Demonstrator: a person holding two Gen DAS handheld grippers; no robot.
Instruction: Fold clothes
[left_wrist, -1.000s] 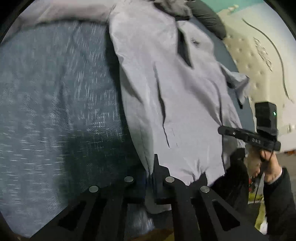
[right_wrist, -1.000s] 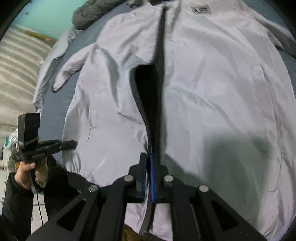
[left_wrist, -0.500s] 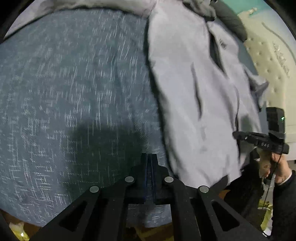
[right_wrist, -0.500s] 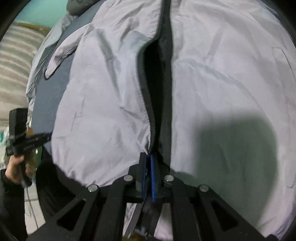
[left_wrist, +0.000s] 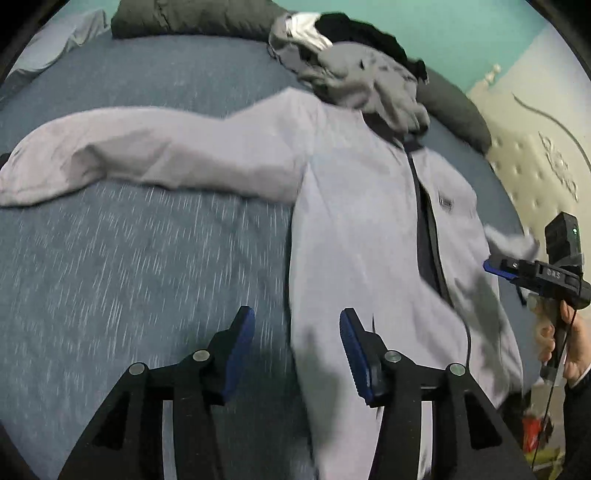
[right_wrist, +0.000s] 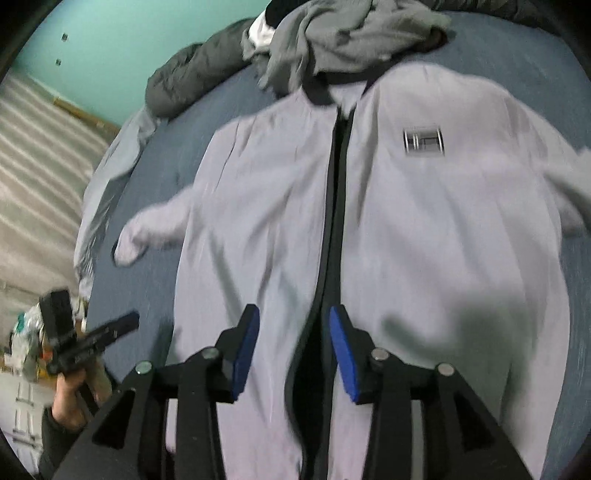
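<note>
Here the pale grey jacket (right_wrist: 424, 229) lies front-up and spread on the blue bed (left_wrist: 122, 266); the left gripper (left_wrist: 297, 347) gapes wide over its side edge, empty; the right gripper (right_wrist: 293, 350) stands equally wide astride the dark zipper (right_wrist: 334, 206), gripping nothing.

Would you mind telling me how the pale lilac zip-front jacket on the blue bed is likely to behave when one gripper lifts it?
The pale lilac zip-front jacket will probably flop and drape, since it lies creased and flat. Its faint sheen suggests thin, smooth cloth that may slip between the pads. The outstretched sleeve would likely trail behind.
</note>
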